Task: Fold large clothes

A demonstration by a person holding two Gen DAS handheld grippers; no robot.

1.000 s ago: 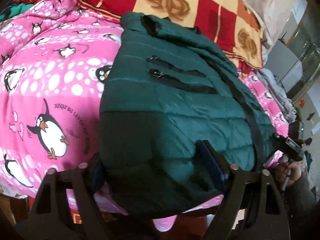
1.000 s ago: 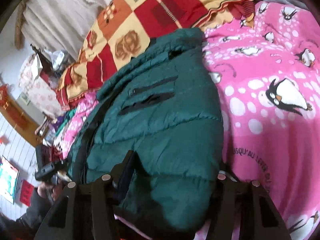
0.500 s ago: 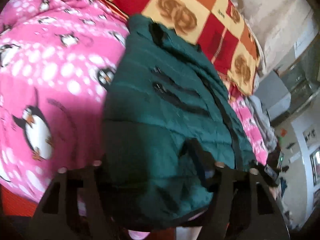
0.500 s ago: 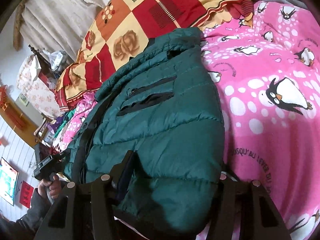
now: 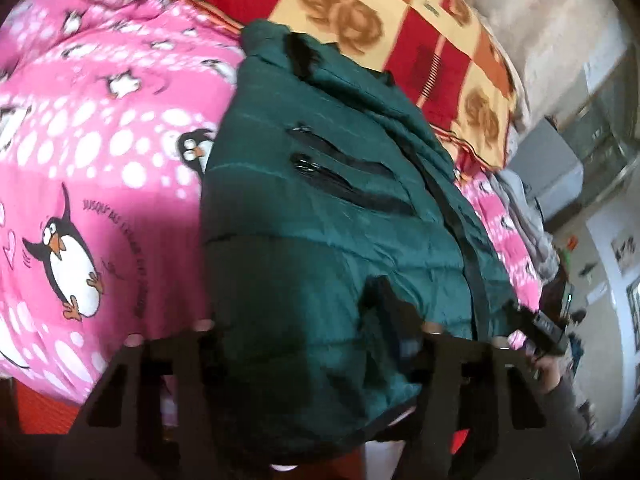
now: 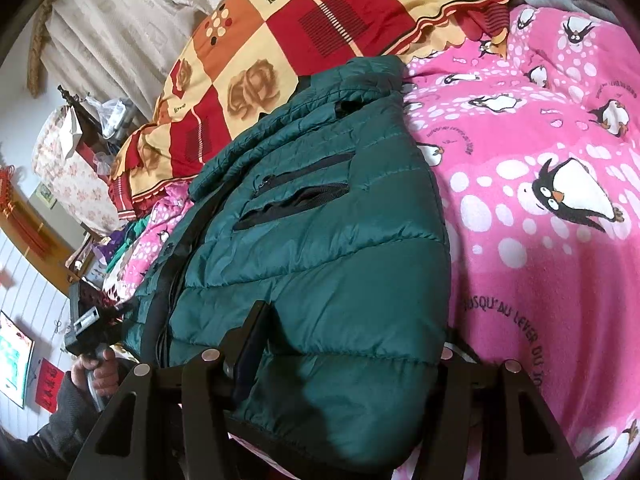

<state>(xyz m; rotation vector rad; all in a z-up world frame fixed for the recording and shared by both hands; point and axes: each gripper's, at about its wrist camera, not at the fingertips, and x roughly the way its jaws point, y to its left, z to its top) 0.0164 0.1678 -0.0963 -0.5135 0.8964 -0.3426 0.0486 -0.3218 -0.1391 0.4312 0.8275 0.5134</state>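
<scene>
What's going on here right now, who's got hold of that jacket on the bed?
A person is working a dark green quilted puffer jacket spread on a pink penguin-print fleece blanket. The left gripper and the right gripper each have a bottom corner of the jacket's hem bunched between their fingers. The jacket lies lengthwise, collar toward the red and orange patchwork quilt, pocket zips facing up. No fold across it shows yet.
</scene>
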